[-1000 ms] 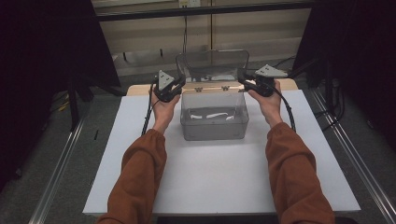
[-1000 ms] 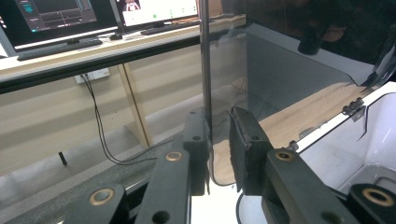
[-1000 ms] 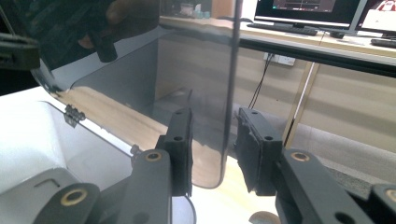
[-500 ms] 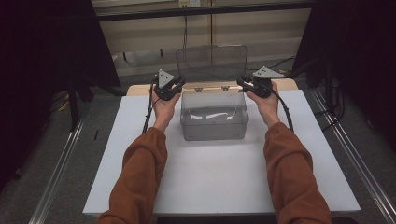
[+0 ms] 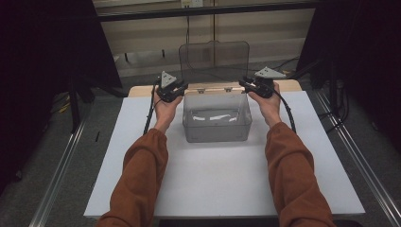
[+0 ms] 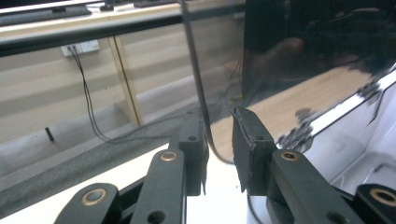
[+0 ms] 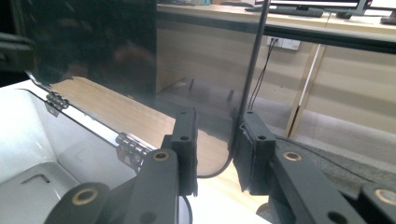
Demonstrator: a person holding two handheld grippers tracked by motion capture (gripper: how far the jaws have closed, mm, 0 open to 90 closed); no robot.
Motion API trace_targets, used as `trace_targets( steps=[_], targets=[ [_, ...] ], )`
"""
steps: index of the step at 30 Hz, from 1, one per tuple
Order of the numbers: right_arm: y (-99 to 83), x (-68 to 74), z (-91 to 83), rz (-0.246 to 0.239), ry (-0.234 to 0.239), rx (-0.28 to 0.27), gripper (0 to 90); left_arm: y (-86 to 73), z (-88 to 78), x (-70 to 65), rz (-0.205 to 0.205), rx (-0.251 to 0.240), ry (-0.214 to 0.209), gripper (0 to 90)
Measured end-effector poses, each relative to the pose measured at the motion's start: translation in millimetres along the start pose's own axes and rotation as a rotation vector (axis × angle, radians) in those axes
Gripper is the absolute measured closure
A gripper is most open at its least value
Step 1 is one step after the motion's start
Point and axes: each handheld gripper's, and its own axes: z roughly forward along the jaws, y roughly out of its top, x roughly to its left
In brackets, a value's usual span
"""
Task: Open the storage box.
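From the high view, a clear plastic box (image 5: 216,117) sits near the far middle of the white table (image 5: 213,179), its hinged lid (image 5: 213,60) standing upright behind it. The left gripper (image 5: 176,90) is at the lid's left edge and the right gripper (image 5: 249,85) at its right edge; from this height the jaws are too small to read.

The left gripper view shows what the high view cannot: the lid's thin left edge (image 6: 198,88) runs down between the two black jaws, against the left pad, while a gap is visible to the right pad. The jaws have just opened slightly, so the lid sits between them without being pinched. The transparent panel reflects a hand and the wooden board behind the box.

The right gripper view shows the lid's right edge (image 7: 252,70) passing down between that gripper's jaws, close against the right pad, with a clear gap to the left pad. It also shows the hinges (image 7: 133,144) along the box's back rim and the pale interior (image 7: 42,154) of the box.
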Motion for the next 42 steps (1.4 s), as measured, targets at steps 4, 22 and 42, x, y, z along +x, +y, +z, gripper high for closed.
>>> trace_targets(
  steps=[4, 22, 42],
  targets=[
    [0.0, -2.4, 1.8, 0.023, 0.011, 0.0, 70.4, 0.8, 3.6, 2.2, -0.036, 0.005, -0.005, 73.3],
    [0.5, -8.3, 4.2, 0.053, 0.04, 0.022, 69.9, 3.0, 15.4, 12.5, -0.139, 0.042, -0.068, 68.8],
    [4.3, -11.1, 10.5, 0.203, 0.036, 0.065, 69.8, 10.2, 18.0, 18.0, -0.224, 0.115, -0.087, 70.2]
  ],
)
